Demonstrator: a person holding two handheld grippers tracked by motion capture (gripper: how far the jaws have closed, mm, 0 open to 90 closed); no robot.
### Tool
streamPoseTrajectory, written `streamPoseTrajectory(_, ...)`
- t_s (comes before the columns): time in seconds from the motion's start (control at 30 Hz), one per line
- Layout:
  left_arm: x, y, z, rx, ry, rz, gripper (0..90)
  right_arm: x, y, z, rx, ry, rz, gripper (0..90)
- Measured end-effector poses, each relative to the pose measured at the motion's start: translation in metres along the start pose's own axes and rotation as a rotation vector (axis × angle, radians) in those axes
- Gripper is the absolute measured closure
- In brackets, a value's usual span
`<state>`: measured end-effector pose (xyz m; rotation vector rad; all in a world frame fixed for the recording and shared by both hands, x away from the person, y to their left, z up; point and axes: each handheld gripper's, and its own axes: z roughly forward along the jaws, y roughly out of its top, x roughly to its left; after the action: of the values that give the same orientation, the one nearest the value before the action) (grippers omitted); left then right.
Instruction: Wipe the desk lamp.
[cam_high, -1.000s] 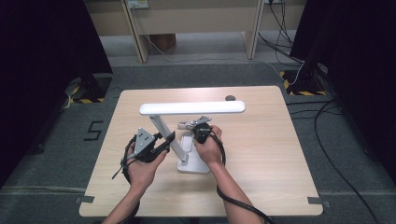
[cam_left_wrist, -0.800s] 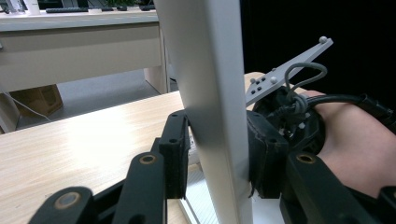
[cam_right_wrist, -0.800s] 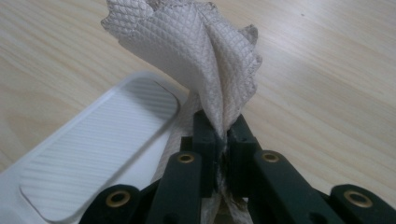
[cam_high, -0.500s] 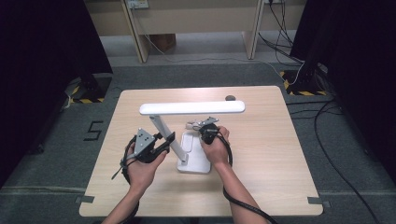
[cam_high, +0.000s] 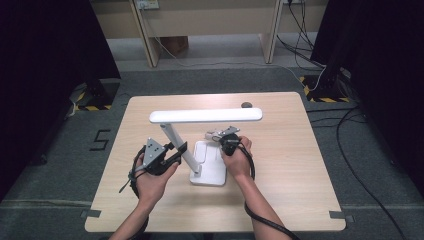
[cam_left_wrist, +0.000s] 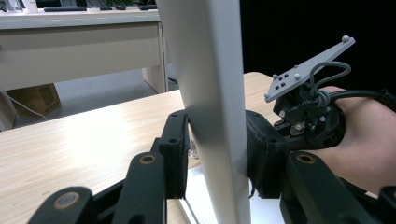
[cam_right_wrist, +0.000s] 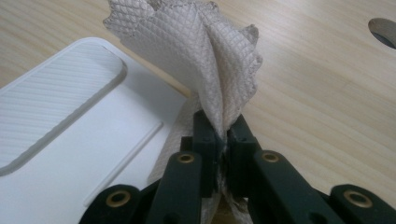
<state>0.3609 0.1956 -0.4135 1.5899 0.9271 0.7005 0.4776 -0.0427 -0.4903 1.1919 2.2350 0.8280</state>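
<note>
Left gripper (cam_high: 176, 151) clamped on the lamp (cam_high: 200, 130) stem, pads pressed to both sides, just above the lamp base (cam_high: 212, 172). Right gripper (cam_high: 220, 136) pinched shut on a bunched cloth (cam_right_wrist: 196, 60), at the base's far corner. Beyond: dark disc (cam_high: 246, 105) near the table's (cam_high: 300, 165) far edge.

- My left gripper (cam_left_wrist: 215, 163) clamps the white lamp arm (cam_left_wrist: 210, 93), pads seemingly flush.
- Right gripper (cam_left_wrist: 310, 116) just beyond, over the wooden table (cam_left_wrist: 84, 144).
</note>
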Motion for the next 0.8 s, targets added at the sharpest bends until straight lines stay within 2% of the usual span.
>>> streamPoseTrajectory(0.33, 0.0, 0.0, -0.001, 0.002, -0.001, -0.004, 62.5, -0.006, -0.004, -0.002, 0.001, -0.007, 0.011, 85.4)
streamPoseTrajectory(0.53, 0.0, 0.0, -0.001, 0.001, -0.001, -0.004, 62.2, -0.01, -0.008, -0.003, 0.01, -0.008, 0.035, 85.4)
streamPoseTrajectory(0.8, 0.0, 0.0, -0.001, 0.002, 0.0, -0.001, 61.9, -0.023, -0.017, -0.008, 0.028, -0.034, 0.041, 85.4)
